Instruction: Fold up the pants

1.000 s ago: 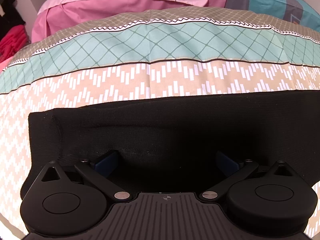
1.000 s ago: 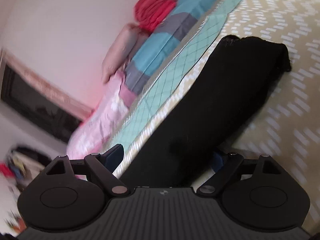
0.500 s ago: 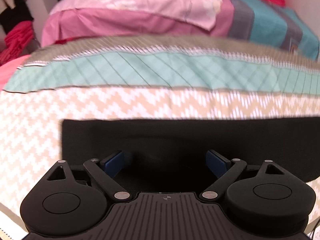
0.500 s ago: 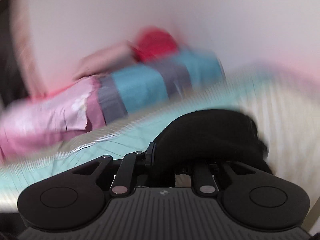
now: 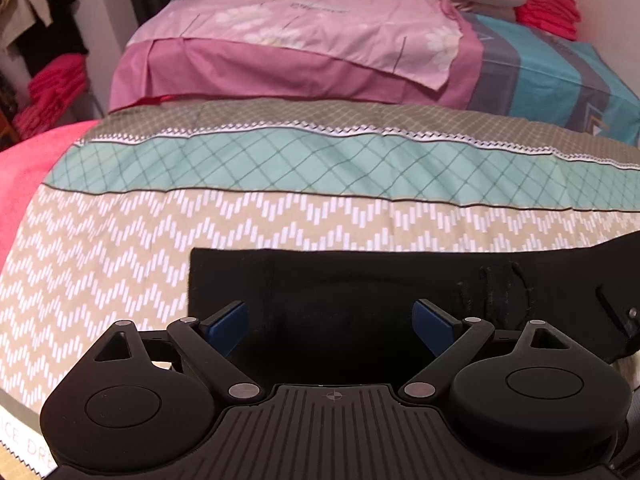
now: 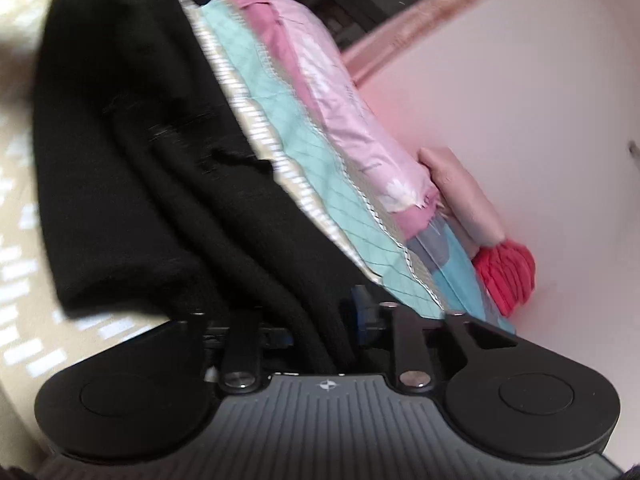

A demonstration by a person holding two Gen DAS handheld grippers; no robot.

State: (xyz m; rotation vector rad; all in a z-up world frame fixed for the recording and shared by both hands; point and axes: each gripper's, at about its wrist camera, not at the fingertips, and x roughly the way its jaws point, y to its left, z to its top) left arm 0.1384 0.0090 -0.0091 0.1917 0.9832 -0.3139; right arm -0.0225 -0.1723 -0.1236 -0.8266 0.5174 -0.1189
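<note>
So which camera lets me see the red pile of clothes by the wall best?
The left wrist view: the folded red clothes sit sharp at the top right, behind the striped blue pillow. The right wrist view shows the same red clothes, but blurred by motion and tilted sideways.

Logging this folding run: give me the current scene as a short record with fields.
surface: patterned bedspread on a bed
garment: black pants, lying partly flat on the bedspread
left tool: open, blue pads either side of the pants' near edge, not gripping
right tool: shut on a bunched part of the pants, cloth trailing away across the bed; view blurred
background: pink pillow, teal striped pillow, red folded cloth
fold status: not finished
</note>
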